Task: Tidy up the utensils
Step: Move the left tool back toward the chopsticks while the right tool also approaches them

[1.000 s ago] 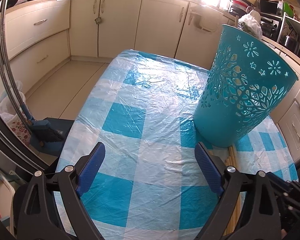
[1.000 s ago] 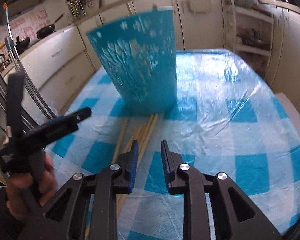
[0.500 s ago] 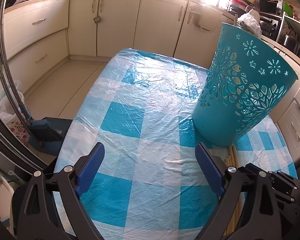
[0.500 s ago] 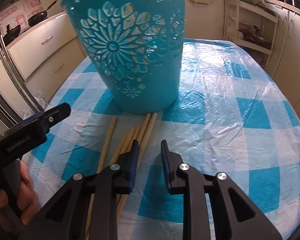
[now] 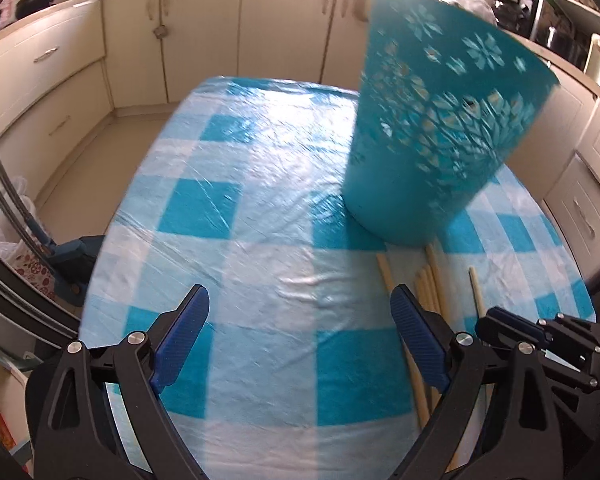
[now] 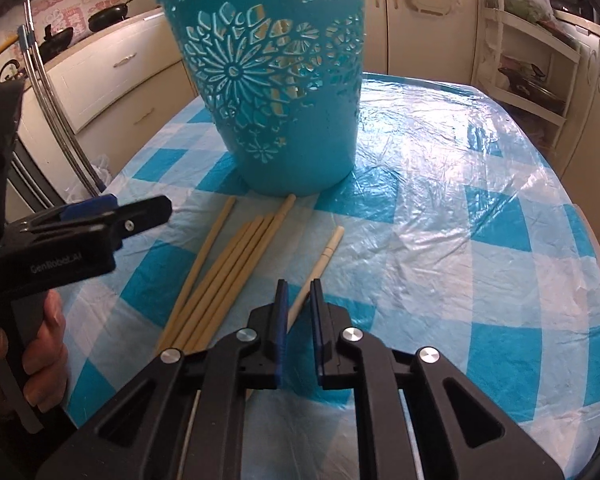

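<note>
The right gripper [image 6: 299, 304] sits low over the near part of the table [image 6: 480, 248], its jaws having just been closing; they now stand narrow, with a single pale chopstick [image 6: 324, 258] lying between the blue pads. The pads do not visibly press on it, so the jaws count as unclamped. That chopstick lies apart from the rest, slanting away toward the right. Just to its left lies a bundle of chopsticks [image 6: 236, 276], side by side and touching, with one more stick set slightly off on the bundle's left. The far tips of the bundle reach the base of a teal perforated basket [image 6: 284, 92], which stands upright near the middle of the table. The left gripper [image 5: 300, 340] hovers over bare checked tablecloth [image 5: 220, 208] toward the table's left edge, jaws spread wide and holding nothing; the person's left hand [image 6: 24, 348] grips its handle. In the left wrist view the chopsticks lie beside its right finger. Beyond the table's far edge stand cream kitchen cabinets [image 5: 204, 40].
</note>
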Tool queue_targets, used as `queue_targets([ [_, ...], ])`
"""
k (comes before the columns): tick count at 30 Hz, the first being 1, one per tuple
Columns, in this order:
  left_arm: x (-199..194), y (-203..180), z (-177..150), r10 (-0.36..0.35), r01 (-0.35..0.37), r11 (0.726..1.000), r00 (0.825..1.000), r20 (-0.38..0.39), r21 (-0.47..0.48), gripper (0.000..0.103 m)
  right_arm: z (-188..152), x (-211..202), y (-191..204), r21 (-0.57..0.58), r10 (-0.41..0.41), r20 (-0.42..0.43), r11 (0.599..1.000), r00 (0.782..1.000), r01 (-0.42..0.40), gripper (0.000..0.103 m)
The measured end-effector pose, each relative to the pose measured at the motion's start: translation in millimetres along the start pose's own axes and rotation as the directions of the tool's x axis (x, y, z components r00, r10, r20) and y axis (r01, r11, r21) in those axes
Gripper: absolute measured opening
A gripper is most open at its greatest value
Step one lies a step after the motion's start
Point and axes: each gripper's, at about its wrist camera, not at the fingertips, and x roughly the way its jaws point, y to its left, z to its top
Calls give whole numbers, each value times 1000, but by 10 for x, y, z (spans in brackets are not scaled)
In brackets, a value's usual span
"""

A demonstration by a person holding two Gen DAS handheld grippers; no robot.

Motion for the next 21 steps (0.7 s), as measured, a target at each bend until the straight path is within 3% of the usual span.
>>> queue_targets([
  [10, 141, -285, -53, 88, -82, 993, 994, -71, 85, 88, 23, -23, -86, 61, 36, 16, 997, 999, -37, 12],
  [16, 157, -417, -71, 103, -92, 987, 991, -81, 131, 87, 35, -28, -156, 81, 49, 17, 995, 999, -50, 13],
  [17, 149, -434, -73, 98, -86, 987, 992, -79, 138, 85, 40, -27, -157, 80, 48, 15, 996, 999, -49, 13],
  [21, 126, -514, -62, 39, -25, 985, 996, -80, 173, 56, 40, -31, -171, 79, 48, 10, 996, 999, -49, 13],
])
